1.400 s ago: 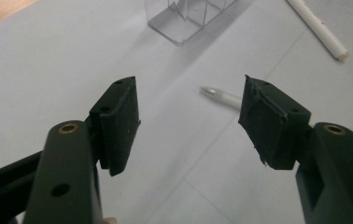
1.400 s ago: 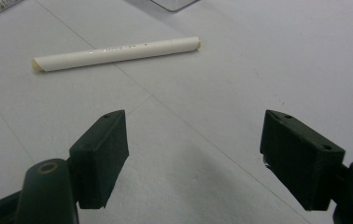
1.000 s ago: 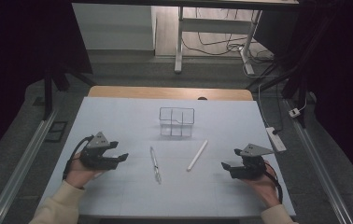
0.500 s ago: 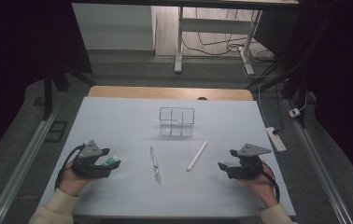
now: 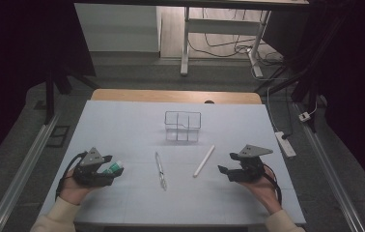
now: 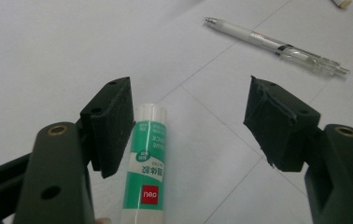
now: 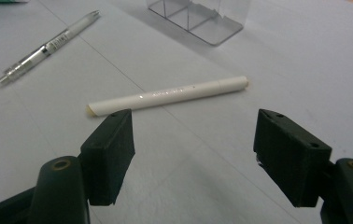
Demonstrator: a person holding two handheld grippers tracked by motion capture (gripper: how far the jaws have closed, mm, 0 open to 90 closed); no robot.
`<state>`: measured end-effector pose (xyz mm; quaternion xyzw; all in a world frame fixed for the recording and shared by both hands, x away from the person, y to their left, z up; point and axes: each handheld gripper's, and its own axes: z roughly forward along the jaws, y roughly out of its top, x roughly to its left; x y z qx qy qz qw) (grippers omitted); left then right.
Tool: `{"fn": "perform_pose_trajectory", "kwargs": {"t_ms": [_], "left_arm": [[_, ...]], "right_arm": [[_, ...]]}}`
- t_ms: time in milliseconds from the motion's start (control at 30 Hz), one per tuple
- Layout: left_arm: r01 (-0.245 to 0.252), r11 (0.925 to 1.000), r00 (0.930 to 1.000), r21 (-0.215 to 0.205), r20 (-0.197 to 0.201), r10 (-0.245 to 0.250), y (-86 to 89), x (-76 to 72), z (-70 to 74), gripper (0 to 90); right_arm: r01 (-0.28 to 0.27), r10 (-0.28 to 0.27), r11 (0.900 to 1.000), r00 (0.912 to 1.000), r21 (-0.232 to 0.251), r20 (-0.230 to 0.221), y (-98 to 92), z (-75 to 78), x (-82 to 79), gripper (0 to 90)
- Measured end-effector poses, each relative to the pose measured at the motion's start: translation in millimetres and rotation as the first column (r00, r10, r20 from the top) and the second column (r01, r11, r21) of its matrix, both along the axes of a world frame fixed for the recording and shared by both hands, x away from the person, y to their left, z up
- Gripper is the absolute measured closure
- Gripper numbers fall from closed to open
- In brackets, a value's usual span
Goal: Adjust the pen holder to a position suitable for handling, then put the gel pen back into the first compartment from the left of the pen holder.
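1. The glue stick (image 6: 146,164), white with a green label, lies on the table (image 5: 122,121) between the jaws of the left gripper (image 6: 188,121). It sits just beside the jaw on the left of the left gripper view, perhaps touching it, and well clear of the other jaw.
2. The left gripper's jaws stand wide apart, not closed on the glue stick. In the high view the left gripper (image 5: 115,175) sits low at the near left of the table, held by the person's left hand (image 5: 72,188), with the glue stick's (image 5: 113,167) green end poking out towards the centre.
3. To the right of the glue stick, near the table's middle, lies a clear pen (image 5: 160,169); in the left gripper view the clear pen (image 6: 277,45) lies beyond the jaws, well apart from the stick.
4. Farther right of the glue stick lies a white pen (image 5: 204,160), tilted.
5. A clear divided organizer box (image 5: 183,126) stands beyond both pens, farther from the person than the glue stick.
6. The right gripper (image 5: 224,170), held by the right hand (image 5: 262,186), is at the far side of the table from the glue stick. Its jaws are wide apart with nothing between them; in its own view the right gripper (image 7: 193,140) has the white pen (image 7: 167,96) lying just beyond its jaw tips.
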<state>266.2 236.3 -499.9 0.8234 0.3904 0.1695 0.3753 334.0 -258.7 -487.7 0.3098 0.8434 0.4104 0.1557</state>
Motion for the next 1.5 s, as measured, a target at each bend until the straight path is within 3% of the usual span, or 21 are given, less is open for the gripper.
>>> {"fn": "perform_pose_trajectory", "kwargs": {"t_ms": [367,733,1500], "left_arm": [[0.0,1.0,1.0,0.003,0.0,0.0,-0.4,0.6,-0.4,31.7],[0.009,0.9999,0.9999,0.008,-0.005,-0.009,-2.7,1.0,-1.5,31.4],[0.005,0.9999,0.9999,0.014,-0.011,-0.005,-1.5,2.3,-3.7,31.3]], "right_arm": [[-0.032,0.032,0.999,0.999,0.002,-0.031,34.6,8.3,4.6,29.0],[-0.107,0.107,0.994,0.9933,-0.005,-0.044,72.4,10.7,7.7,29.3],[-0.161,0.159,0.987,0.9839,-0.013,-0.081,109.0,8.0,10.9,29.9]]}}
